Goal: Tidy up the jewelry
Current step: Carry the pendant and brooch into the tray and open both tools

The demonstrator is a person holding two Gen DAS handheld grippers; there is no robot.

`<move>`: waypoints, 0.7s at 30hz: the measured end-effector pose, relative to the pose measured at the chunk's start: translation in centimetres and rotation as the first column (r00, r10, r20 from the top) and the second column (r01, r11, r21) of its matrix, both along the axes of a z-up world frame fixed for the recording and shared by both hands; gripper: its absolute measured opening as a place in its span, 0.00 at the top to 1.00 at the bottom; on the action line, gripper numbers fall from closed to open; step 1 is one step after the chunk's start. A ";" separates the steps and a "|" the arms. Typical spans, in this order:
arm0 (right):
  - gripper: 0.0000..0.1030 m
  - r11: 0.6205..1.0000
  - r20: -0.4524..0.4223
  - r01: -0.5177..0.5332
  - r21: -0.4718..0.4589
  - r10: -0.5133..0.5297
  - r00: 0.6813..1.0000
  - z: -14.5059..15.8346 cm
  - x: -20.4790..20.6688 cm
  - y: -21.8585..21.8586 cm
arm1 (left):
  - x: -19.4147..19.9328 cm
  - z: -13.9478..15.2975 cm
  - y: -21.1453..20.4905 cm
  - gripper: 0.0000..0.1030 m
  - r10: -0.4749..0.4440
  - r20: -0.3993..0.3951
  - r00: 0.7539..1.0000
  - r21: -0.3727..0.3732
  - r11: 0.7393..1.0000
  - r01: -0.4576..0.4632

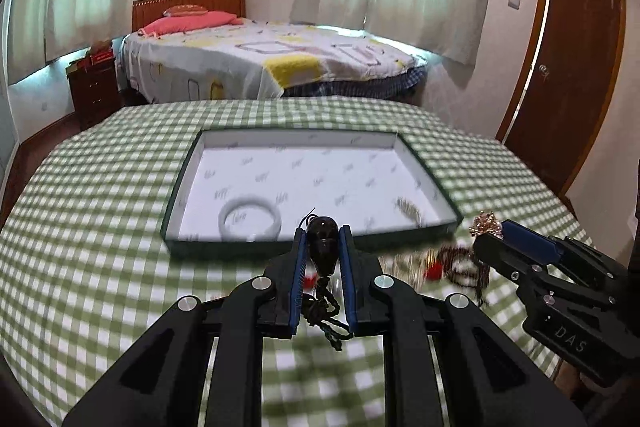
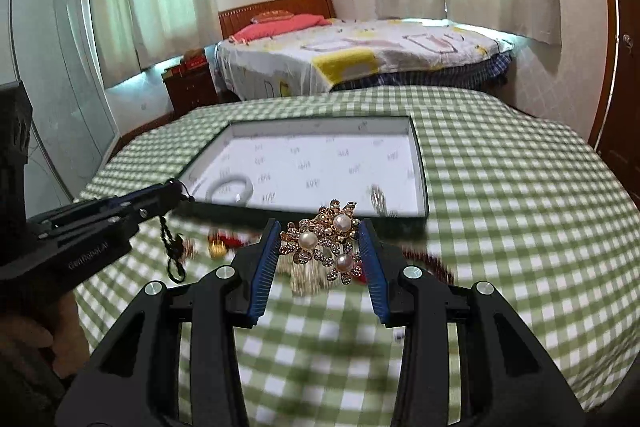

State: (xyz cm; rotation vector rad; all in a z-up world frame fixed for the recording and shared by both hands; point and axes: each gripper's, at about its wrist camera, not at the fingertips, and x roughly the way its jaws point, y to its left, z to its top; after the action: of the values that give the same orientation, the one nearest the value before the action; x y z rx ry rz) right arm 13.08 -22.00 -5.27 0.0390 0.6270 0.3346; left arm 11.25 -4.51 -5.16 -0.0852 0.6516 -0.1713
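now, left hand-held gripper [image 1: 323,247]: pinching a dark pendant [image 1: 323,243] between its blue pads, raised above the table [image 1: 100,267]; a dark cord [image 1: 326,311] hangs down from the pendant between the fingers.
right hand-held gripper [image 2: 323,241]: pinching a gold brooch [image 2: 324,239] set with three pearls and small stones, the pads pressed against its two sides, held above the table.
tray [image 1: 176,203]: a shallow box with dark outer walls and a white printed lining, lying flat on the table beyond both grippers.
bangle [image 1: 249,219]: pale ring lying flat inside the tray, near its front left corner.
chain [image 1: 408,211]: small metallic piece inside the tray, near the front right corner; too blurred to name more closely.
loose jewelry [image 1: 444,265]: a blurred heap of red, gold and dark beaded pieces on the table, just in front of the tray's near wall, between the two grippers.
table: covered with a green and white checked cloth.
room: a bed [image 1: 260,59] with a patterned sheet and a red pillow stands behind the table; pale curtains hang at the windows; a brown door [image 1: 572,59] is at the right.
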 end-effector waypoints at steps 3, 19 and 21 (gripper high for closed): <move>0.62 1.000 0.027 -0.005 -0.006 0.006 1.000 0.9 1.7 0.5 | 1.6 0.9 -0.1 0.83 0.002 0.028 1.000 0.004 1.000 -0.002; 0.62 0.999 0.038 0.002 -0.052 -0.001 0.999 0.9 16.0 2.3 | 14.6 0.6 2.5 0.83 0.056 0.024 0.998 0.043 0.997 -0.057; 0.62 0.998 0.019 0.004 -0.057 -0.003 1.000 0.2 18.0 2.3 | 16.5 -0.1 3.1 0.83 0.065 0.001 0.998 0.051 0.997 -0.065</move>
State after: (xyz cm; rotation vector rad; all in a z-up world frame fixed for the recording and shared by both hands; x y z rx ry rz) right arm 31.09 -19.74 -5.02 -0.0177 0.6173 0.3129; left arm 27.79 -1.44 -5.31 -0.0577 0.6525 -0.0922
